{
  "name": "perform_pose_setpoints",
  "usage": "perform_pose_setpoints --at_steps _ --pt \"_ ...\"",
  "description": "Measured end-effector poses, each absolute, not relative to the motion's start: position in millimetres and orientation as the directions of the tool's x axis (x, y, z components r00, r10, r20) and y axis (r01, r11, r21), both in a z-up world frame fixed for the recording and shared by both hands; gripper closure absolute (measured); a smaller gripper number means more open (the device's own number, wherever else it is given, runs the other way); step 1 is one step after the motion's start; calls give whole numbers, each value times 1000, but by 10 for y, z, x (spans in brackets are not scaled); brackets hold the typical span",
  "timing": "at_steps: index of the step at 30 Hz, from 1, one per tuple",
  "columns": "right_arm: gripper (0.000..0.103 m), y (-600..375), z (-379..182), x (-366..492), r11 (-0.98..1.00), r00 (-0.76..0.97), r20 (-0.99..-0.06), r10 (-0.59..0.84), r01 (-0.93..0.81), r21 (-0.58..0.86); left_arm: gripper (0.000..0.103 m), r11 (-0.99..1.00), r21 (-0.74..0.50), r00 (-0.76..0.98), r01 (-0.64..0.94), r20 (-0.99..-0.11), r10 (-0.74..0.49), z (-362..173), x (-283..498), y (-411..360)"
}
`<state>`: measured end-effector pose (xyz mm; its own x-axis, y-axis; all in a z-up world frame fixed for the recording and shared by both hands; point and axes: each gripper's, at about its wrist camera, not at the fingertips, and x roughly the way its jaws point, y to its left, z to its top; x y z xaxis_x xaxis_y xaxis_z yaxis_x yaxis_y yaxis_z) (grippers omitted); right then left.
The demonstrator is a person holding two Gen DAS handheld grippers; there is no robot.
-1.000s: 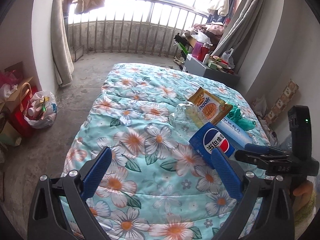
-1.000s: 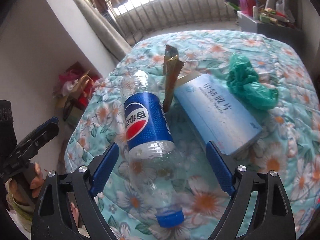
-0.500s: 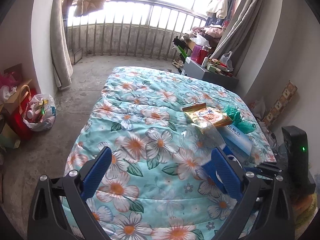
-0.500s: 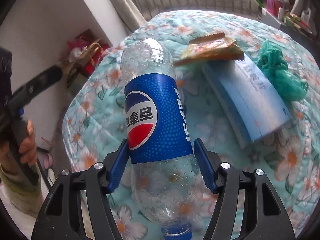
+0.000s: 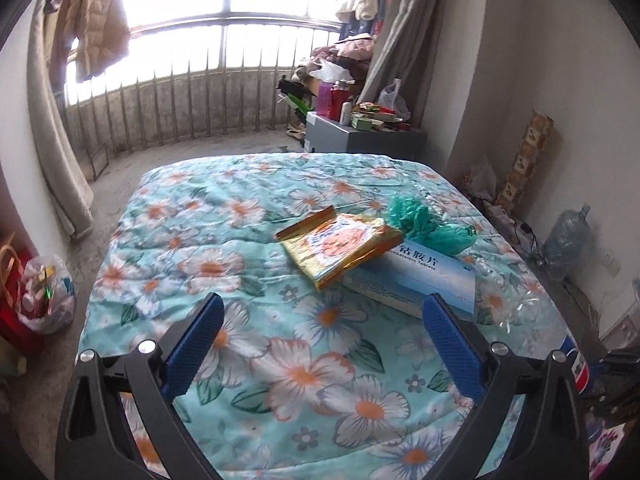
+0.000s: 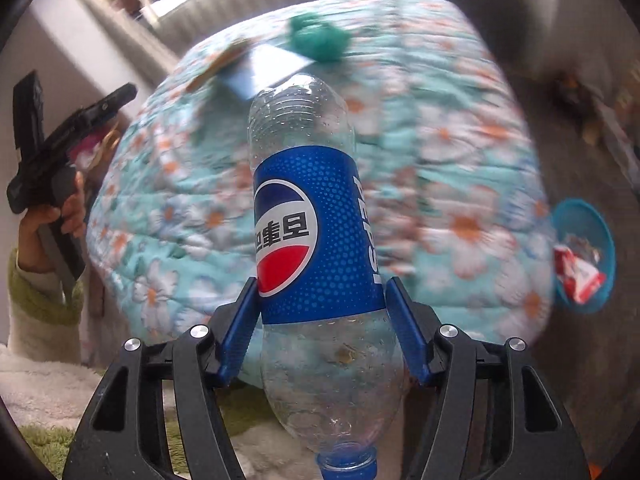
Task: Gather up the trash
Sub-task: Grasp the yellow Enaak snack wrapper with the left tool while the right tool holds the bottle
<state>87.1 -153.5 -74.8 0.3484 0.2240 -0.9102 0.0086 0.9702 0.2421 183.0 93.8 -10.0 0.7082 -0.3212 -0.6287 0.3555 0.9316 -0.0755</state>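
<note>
Floral quilt point(image 5: 304, 364), grey curtains point(image 5: 60, 168), balcony railing point(image 5: 200, 92)

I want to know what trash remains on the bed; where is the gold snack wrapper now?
In the left wrist view the gold snack wrapper lies right of centre on the floral bedspread, overlapping the blue-white box, beside the green plastic bag.

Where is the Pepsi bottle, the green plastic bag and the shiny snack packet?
Pepsi bottle point(image 6: 308, 240): right wrist view, on its blue label.
Green plastic bag point(image 5: 428, 226): left wrist view, on its crumpled middle.
Snack packet point(image 5: 340, 246): left wrist view, on its printed front.
</note>
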Motion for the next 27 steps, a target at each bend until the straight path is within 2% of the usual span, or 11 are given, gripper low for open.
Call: perform_pose_setpoints --at_steps 2,4,6,8,10,14,15,18,23,27 --pt "43 -1690 -758 856 966 370 -907 203 74 246 15 920 -9 711 391 -632 -308 -119 1918 722" --pt "44 -1827 -787 868 950 384 -898 215 131 283 17 907 43 706 420 -643 -297 -150 2036 532" --pt "44 -1904 -815 899 932 399 -886 236 164 322 26 897 81 696 434 -663 -276 -216 2193 373" --pt "44 -1947 -822 930 923 408 -879 246 178 340 30 891 102 680 442 -686 -259 -299 2364 288" --pt "44 -1959 -825 958 920 414 -876 249 183 348 40 894 106 661 436 -712 -238 -400 2515 243" --pt "45 -1990 -819 957 914 425 -869 255 188 360 78 914 38 619 404 -747 -243 -496 2663 322" --pt "45 -1984 -823 942 913 428 -867 255 190 362 84 916 35 620 399 -746 -242 -495 2657 348" --pt "45 -1989 -831 936 909 434 -863 259 192 369 92 921 25 632 388 -735 -247 -443 2582 433" --pt "45 -2001 -826 918 906 439 -859 263 195 376 95 924 -26 652 381 -701 -288 -223 2300 628" --pt "45 -2006 -830 907 902 445 -855 266 199 384 96 885 -237 594 401 -668 -448 -27 1985 892"
